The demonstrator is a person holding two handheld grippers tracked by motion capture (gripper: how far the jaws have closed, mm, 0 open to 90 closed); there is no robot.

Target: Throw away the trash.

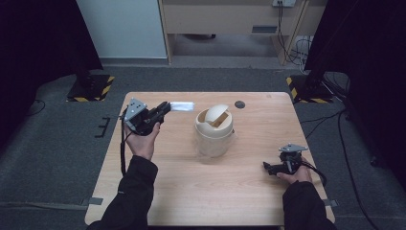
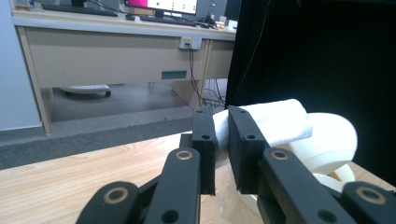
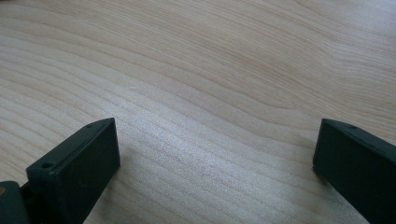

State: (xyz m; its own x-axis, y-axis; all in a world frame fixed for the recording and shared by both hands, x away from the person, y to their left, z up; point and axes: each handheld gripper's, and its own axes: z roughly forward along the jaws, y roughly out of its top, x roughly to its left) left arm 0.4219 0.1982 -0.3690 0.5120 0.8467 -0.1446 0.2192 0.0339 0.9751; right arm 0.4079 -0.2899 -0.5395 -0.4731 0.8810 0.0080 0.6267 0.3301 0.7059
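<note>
The left tongs (image 1: pixel 165 108), clamped on a white roll (image 1: pixel 182 106) lying lengthwise toward the swing-lid bin (image 1: pixel 214 130) just beside it, are far nearer than the wide-open, empty right tongs (image 1: pixel 268 166).

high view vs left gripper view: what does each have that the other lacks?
High view alone: the right gripper low over the table, jaws apart, and the bin's swing lid tipped open. Left gripper view alone: a desk with monitors behind the table, and the left jaws clamped on one end of the white roll. Both: left gripper, white roll, cream bin.
</note>
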